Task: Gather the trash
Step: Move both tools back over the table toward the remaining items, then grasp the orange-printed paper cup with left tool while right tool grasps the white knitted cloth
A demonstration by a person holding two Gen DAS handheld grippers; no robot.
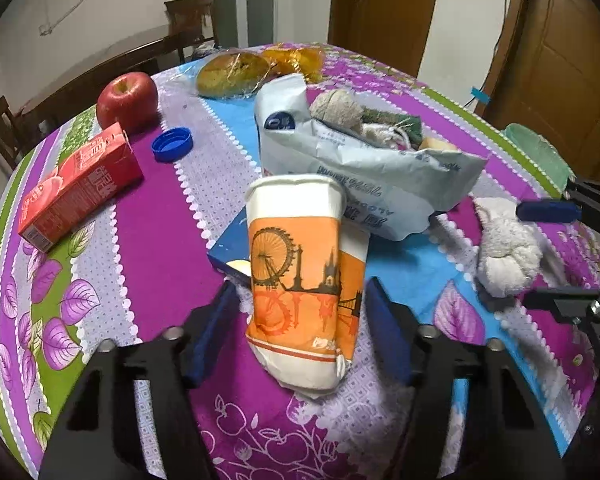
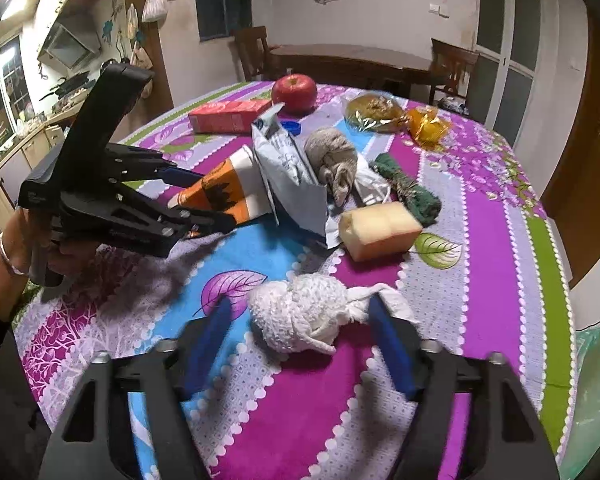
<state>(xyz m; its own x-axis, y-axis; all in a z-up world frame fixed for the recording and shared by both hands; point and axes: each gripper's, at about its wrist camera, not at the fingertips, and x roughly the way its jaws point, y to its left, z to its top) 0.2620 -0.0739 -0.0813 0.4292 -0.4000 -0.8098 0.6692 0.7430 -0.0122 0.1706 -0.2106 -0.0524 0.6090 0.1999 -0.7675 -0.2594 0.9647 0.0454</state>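
**Two pieces of trash between two grippers**

A squashed paper cup (image 1: 306, 276) with an orange city picture is seen in the middle of the left wrist view. It lies between the blue fingers (image 1: 214, 330) of the left gripper (image 1: 300, 320). The right-hand pad looks to be touching the cup's side, but a thin gap is seen at the left-hand pad. It cannot be told if the cup is squeezed yet.

In the right wrist view, a white cloth ball (image 2: 296, 316) is seen low in the middle of the frame. It lies on the flowery tablecloth (image 2: 492, 240), between the blue fingers (image 2: 390, 344) of the right gripper (image 2: 300, 332). A gap is seen beside the left-hand pad, and the right-hand pad is just beside a loose tail of the cloth. The ball is not pinched.

The left gripper is also seen at the left of the right wrist view, held by a hand (image 2: 20, 248) with a bracelet.

Above the cup, a pale open bag (image 1: 364, 168) is seen with rags inside it. At the upper left of the left wrist view, a red apple (image 1: 127, 101), a red juice box (image 1: 80, 186) and a blue bottle cap (image 1: 172, 144) are set on the table. Wrapped bread (image 1: 233, 72) is seen near the top. A yellow sponge block (image 2: 378, 230) lies right of the bag in the right wrist view.
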